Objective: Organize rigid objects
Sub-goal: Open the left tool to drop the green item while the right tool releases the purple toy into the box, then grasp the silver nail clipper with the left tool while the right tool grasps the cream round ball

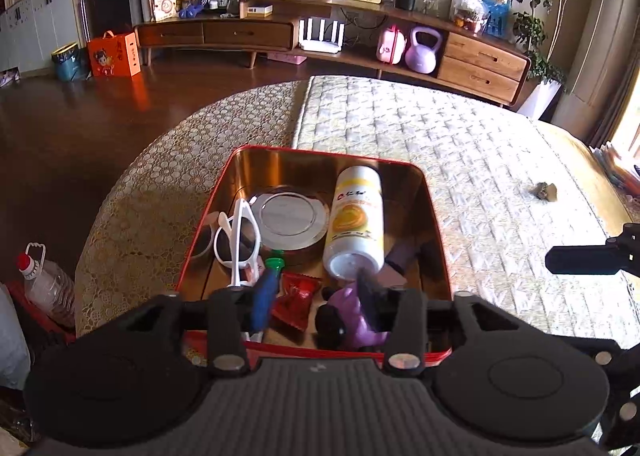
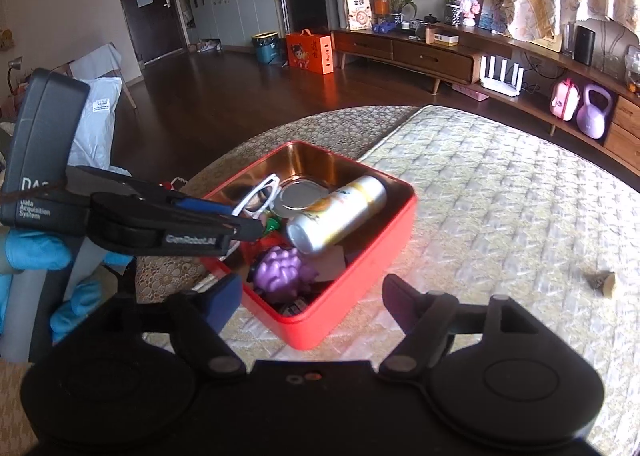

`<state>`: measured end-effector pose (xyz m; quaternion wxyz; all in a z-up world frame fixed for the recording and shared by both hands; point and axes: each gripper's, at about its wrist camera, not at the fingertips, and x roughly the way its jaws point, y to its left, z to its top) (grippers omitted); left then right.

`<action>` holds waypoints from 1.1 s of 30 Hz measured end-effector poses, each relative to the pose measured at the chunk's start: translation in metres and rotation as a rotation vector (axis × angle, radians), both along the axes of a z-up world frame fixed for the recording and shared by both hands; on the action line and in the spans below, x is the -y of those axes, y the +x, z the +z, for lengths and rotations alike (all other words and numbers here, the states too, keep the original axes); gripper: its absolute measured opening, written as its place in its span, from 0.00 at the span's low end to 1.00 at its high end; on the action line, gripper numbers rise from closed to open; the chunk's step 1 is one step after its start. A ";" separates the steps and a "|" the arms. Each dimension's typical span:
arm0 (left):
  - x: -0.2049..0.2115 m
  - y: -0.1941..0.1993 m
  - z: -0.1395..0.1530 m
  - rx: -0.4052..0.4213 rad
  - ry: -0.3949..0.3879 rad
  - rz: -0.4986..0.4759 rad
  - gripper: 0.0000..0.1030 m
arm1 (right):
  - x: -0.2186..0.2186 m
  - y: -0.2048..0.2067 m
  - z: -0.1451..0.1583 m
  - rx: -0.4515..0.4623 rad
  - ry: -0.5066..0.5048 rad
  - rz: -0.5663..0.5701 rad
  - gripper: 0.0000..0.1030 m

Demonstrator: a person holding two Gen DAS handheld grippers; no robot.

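Left gripper (image 1: 316,296): your jaws stand apart over the tin's near end, nothing clamped between them.
Tin (image 1: 434,216): red box with a gold inside, straight ahead of your left tool; its near rim lies just under the fingers.
Glasses (image 1: 236,240): white, propped along the tin's left wall.
Lid (image 1: 290,218): flat and round on the floor, beyond your left finger.
Bottle (image 1: 354,220): yellow-white, lying lengthwise, its base just past your right finger.
Toy (image 2: 280,270): purple, in the near corner.
Right gripper (image 2: 312,296): your jaws stand wide apart and empty, at the tin's near corner.
Cover (image 2: 500,196): open quilted room to your right.
Scrap (image 2: 602,283): small, alone, well right.
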<state>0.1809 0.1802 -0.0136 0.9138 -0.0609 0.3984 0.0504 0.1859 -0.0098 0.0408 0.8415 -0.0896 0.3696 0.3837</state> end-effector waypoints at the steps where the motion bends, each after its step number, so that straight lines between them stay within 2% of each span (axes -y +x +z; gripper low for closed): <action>1: 0.004 -0.001 0.002 0.009 0.002 0.000 0.60 | 0.006 0.000 0.000 0.001 0.003 -0.005 0.80; 5: 0.019 0.000 0.006 0.026 0.006 -0.016 0.66 | 0.033 0.004 0.000 0.015 0.005 -0.045 0.85; 9: 0.043 0.005 0.009 0.049 0.022 -0.049 0.78 | 0.060 0.012 -0.002 0.024 0.002 -0.093 0.97; 11: 0.056 0.010 0.011 0.066 0.026 -0.063 0.80 | 0.072 0.017 -0.005 0.025 -0.013 -0.113 1.00; 19: 0.115 0.041 0.006 0.086 0.066 -0.128 0.81 | 0.127 0.049 -0.014 0.067 -0.082 -0.212 1.00; 26: 0.163 0.072 -0.016 0.071 0.076 -0.208 0.81 | 0.179 0.096 -0.024 0.051 -0.106 -0.326 0.99; 33: 0.199 0.106 -0.037 0.068 0.061 -0.242 0.81 | 0.203 0.145 -0.038 0.012 -0.108 -0.402 0.94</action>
